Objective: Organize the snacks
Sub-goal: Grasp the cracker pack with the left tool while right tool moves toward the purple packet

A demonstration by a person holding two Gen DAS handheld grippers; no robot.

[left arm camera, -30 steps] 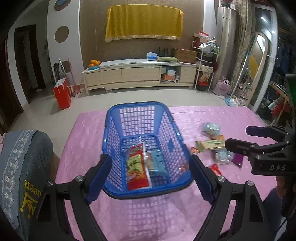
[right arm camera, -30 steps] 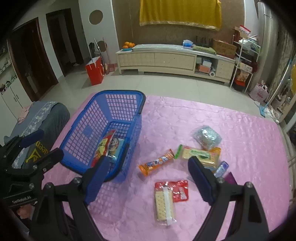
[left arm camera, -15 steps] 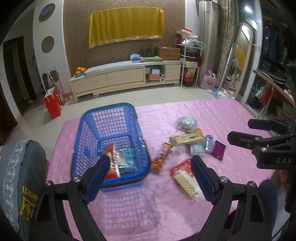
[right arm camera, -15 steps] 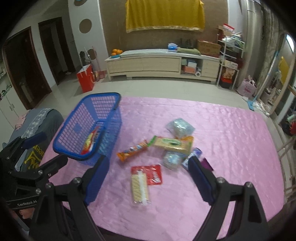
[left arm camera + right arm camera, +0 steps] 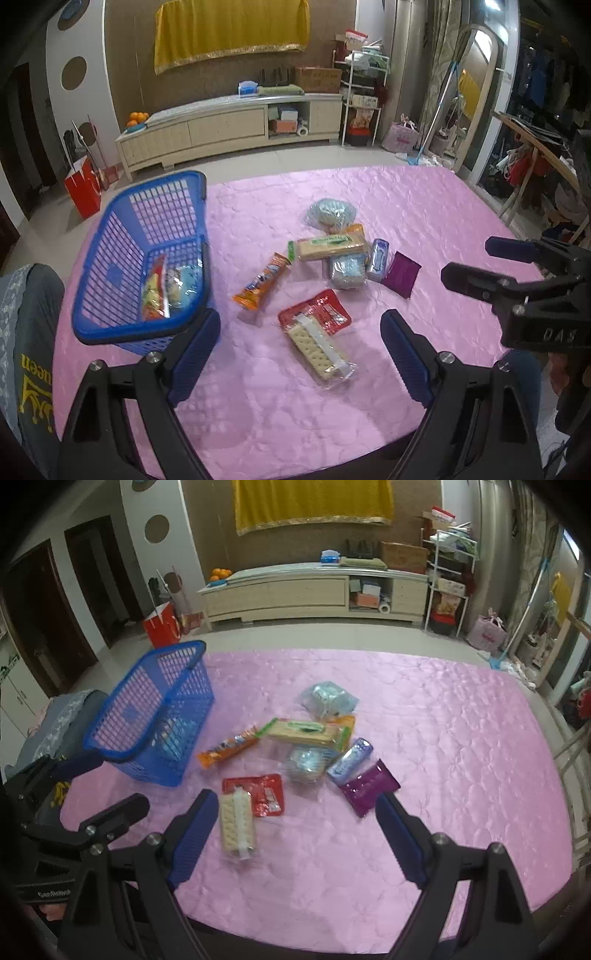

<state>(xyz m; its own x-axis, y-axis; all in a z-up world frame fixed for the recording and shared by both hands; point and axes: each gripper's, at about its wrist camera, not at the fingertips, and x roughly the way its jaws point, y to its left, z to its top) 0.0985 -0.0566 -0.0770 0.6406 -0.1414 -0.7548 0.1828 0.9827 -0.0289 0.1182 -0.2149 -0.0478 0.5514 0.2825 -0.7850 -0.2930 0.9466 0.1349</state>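
Both views have swung right since a second ago, off the blue basket [image 5: 147, 258] by the tabletop's left edge. Left gripper [image 5: 301, 354] and right gripper [image 5: 297, 830] gape, empty. Eight loose snacks [image 5: 314, 753] lie mid-table; two packets [image 5: 166, 288] sit in the basket.

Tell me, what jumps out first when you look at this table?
The bright blue basket at the left end of the pink tablecloth, with a couple of snack packets already inside. Next, the jumble of loose snacks in the middle of the cloth, like the orange bar and the clear cracker pack nearest the camera.
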